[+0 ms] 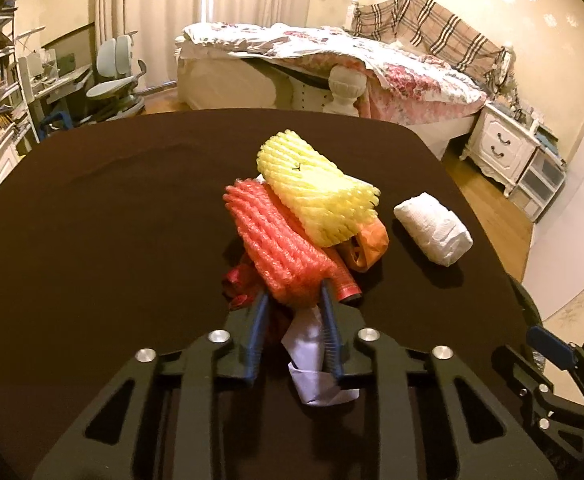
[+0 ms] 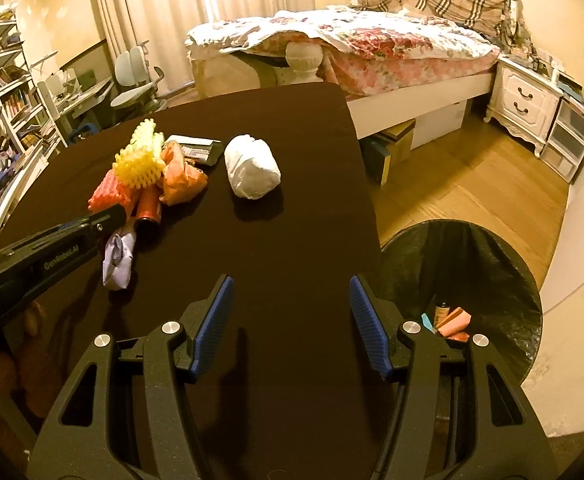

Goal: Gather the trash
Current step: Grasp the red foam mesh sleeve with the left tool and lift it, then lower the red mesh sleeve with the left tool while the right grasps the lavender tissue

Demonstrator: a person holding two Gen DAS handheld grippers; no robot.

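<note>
Now my left gripper (image 1: 294, 300) pinches the red foam-net sleeve (image 1: 279, 240) – long axis running toward upper left of frame; my right gripper (image 2: 292, 316) gapes wide, empty.

Yellow foam net (image 1: 316, 184), red foam net (image 1: 275, 248), white paper wad (image 1: 432, 228), dark brown table (image 1: 131, 200).

The counter (image 2: 292, 208) wears a matt dark cloth. On it, the red foam net (image 1: 279, 248) and yellow foam net (image 1: 316, 192) look soft and ribbed, the white wad (image 2: 251, 168) is crinkled tissue paper, and the pale paper scrap (image 1: 312, 364) is creased. Each claw has ribbed blue rubbery pads (image 2: 213, 324) on matt black plastic with shiny metal bolts. The bin liner (image 2: 504, 280) is glossy black plastic.
</note>
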